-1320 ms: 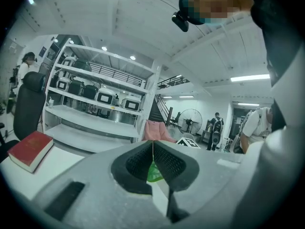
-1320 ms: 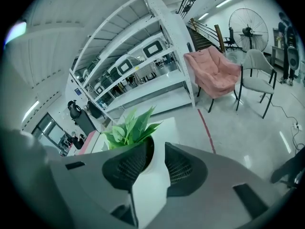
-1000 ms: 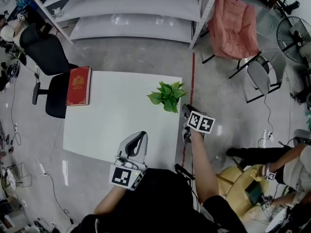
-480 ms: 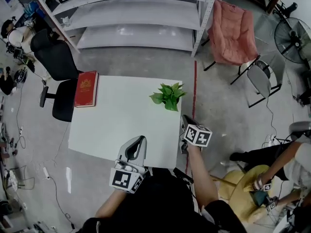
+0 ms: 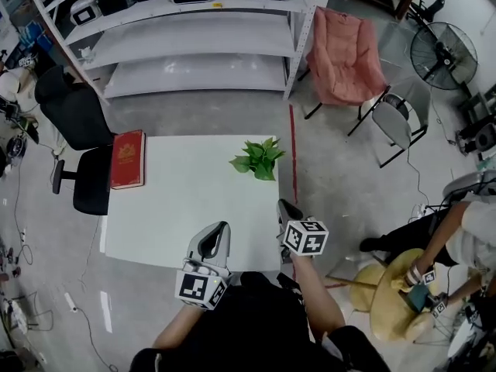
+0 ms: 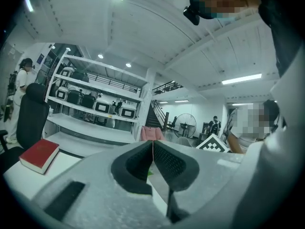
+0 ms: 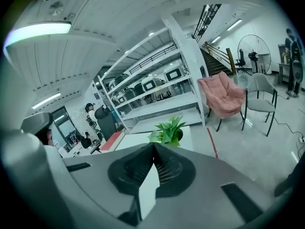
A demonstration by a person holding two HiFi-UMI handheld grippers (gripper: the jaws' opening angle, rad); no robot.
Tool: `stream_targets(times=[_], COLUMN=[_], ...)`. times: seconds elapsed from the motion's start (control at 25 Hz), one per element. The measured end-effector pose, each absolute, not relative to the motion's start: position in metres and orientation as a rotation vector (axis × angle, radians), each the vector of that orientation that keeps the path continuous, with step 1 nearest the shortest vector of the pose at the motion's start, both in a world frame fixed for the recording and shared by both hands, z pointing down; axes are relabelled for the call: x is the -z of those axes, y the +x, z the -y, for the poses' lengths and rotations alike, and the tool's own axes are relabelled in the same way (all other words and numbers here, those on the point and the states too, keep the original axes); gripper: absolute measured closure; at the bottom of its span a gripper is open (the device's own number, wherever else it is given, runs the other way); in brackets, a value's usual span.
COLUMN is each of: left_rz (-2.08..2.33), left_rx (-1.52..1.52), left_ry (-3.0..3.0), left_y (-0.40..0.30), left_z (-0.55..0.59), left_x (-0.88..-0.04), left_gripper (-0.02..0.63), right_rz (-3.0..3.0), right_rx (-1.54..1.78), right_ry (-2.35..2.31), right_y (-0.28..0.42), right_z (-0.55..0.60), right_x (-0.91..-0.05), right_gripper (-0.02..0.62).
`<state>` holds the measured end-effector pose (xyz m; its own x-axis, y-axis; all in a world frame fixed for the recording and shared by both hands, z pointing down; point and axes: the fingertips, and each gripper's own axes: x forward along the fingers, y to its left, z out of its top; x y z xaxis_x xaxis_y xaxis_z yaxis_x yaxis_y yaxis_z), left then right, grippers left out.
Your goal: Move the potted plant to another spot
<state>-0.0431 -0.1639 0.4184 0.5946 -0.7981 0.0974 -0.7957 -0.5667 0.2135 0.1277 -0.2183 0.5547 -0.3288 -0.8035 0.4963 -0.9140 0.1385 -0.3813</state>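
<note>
The potted plant [image 5: 256, 158] with green leaves stands near the far right corner of the white table [image 5: 178, 200]; in the right gripper view the plant [image 7: 167, 130] shows just past the jaws. My right gripper [image 5: 283, 210] hangs at the table's near right edge, well short of the plant, jaws closed with nothing between them. My left gripper [image 5: 214, 239] rests over the near edge of the table, also shut and empty. In the left gripper view the gripper [image 6: 152, 143] has its jaws pressed together.
A red book [image 5: 129, 158] lies at the table's far left edge. A black office chair [image 5: 77, 130] stands left of the table. White shelving [image 5: 194, 37], a pink chair [image 5: 345, 49], a grey chair [image 5: 391, 122] and a fan [image 5: 442, 49] stand beyond. A seated person [image 5: 457, 239] is at the right.
My right gripper has drawn back toward me, away from the plant, down the table's right edge. The head view has shifted. The plant, the book and the left gripper keep their places on the table.
</note>
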Motion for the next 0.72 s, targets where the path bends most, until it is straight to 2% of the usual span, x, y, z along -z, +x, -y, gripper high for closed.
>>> stream_targets(times=[0.32, 0.72], left_rz=[1.231, 1.153], left_rx=[0.021, -0.002], left_ry=[2.623, 2.646], left_y=[-0.062, -0.082], left_z=[0.142, 0.107], left_x=[-0.416, -0.424], left_gripper=[0.586, 0.586], right_rz=[2.295, 2.296], right_rx=[-0.912, -0.704], right_ry=[1.775, 1.870], right_y=[0.077, 0.035], right_z=[0.159, 0.077], right_x=[-0.514, -0.462], right_gripper=[0.583, 0.583])
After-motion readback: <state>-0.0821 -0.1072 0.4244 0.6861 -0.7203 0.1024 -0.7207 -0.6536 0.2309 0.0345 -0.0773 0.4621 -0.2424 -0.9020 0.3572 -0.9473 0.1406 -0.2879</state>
